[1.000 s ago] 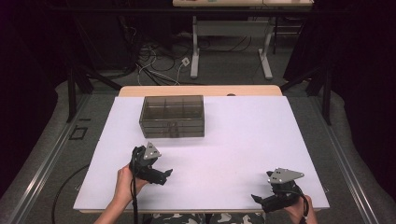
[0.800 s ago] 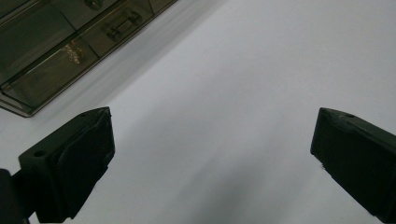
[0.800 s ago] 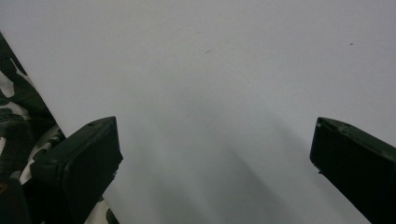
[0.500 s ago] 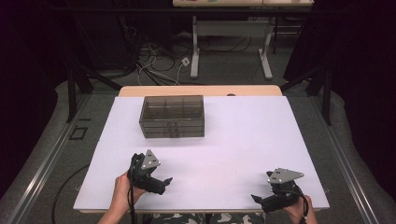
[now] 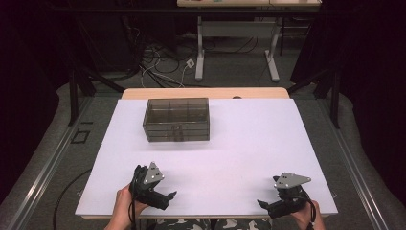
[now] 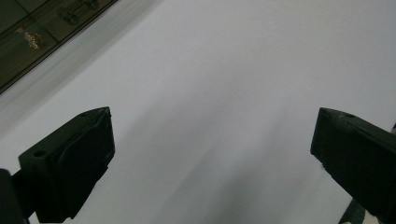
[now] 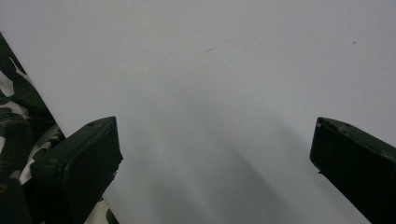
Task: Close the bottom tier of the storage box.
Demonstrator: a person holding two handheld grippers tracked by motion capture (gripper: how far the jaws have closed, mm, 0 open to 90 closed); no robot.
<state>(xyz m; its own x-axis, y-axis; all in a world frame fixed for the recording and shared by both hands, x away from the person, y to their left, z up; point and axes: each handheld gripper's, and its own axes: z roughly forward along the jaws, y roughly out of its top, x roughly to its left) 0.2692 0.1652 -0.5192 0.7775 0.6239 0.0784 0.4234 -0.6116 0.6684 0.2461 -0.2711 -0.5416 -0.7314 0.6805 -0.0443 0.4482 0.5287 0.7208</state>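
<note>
A smoky translucent drawer box [image 5: 176, 119] stands on the white table [image 5: 239, 143] toward its far left; a corner of the drawer box [image 6: 42, 28] appears in the left gripper view. My left gripper [image 5: 168, 197] rests near the front edge at the left, held by a hand, its jaws wide apart and empty. My left gripper [image 6: 212, 140] looks down on bare white surface. Over at the front right corner, my right gripper [image 5: 264, 205] is open too, with nothing between its jaws. My right gripper [image 7: 215, 144] faces the table's front edge.
Camouflage-patterned clothing [image 7: 18, 121] of the person lies just past the table's front edge. Beyond the table are desk legs [image 5: 199, 52] and loose cables [image 5: 163, 62] on a grey floor. A metal rail [image 5: 43, 167] runs along the left.
The left gripper has drawn back toward the front edge of the table and tilted lower. The right gripper has stayed put.
</note>
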